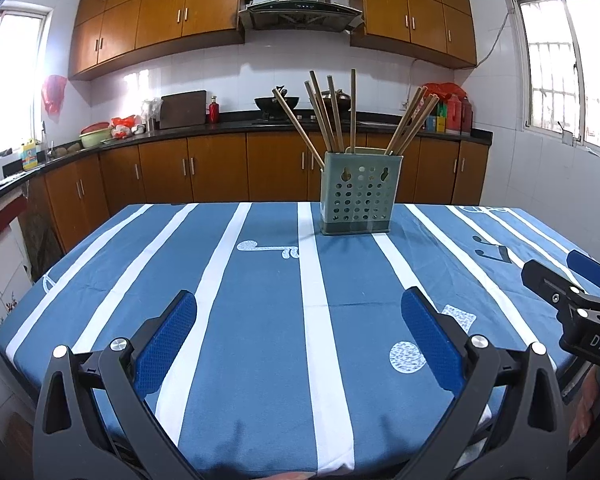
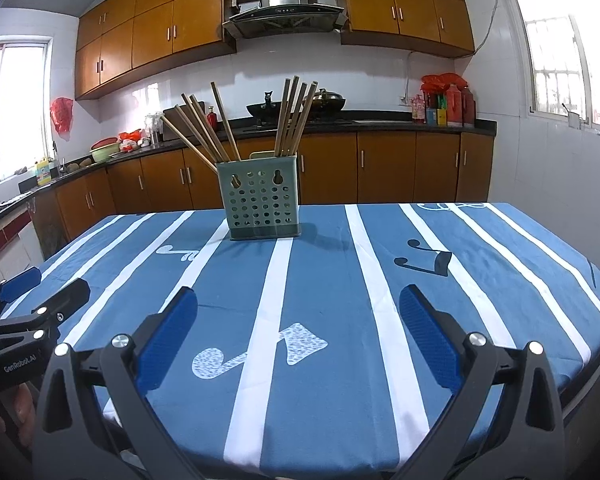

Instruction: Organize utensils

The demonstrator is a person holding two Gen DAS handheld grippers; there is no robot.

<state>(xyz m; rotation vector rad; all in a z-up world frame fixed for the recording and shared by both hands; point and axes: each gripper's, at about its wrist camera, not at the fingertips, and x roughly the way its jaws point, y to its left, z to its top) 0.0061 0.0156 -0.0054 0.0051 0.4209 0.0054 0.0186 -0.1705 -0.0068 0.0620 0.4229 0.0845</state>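
Observation:
A pale green perforated utensil holder [image 1: 357,193] [image 2: 259,199] stands upright on the far middle of the blue striped tablecloth [image 1: 260,304] [image 2: 324,288]. Several wooden chopsticks [image 1: 328,114] [image 2: 214,126] lean out of its two compartments in two bunches. My left gripper [image 1: 299,312] hovers open over the near edge of the table, nothing between its blue pads. My right gripper [image 2: 298,306] is open too and empty, also well short of the holder. Each gripper shows at the side of the other's view: the right gripper [image 1: 560,280] and the left gripper [image 2: 46,288].
Behind the table runs a dark kitchen counter [image 1: 228,130] with brown cabinets, a wok [image 1: 277,102], a cutting board, bottles [image 2: 444,106] and a range hood [image 1: 300,8] above. Windows flank both sides. A hand [image 2: 18,408] holds the left gripper's handle.

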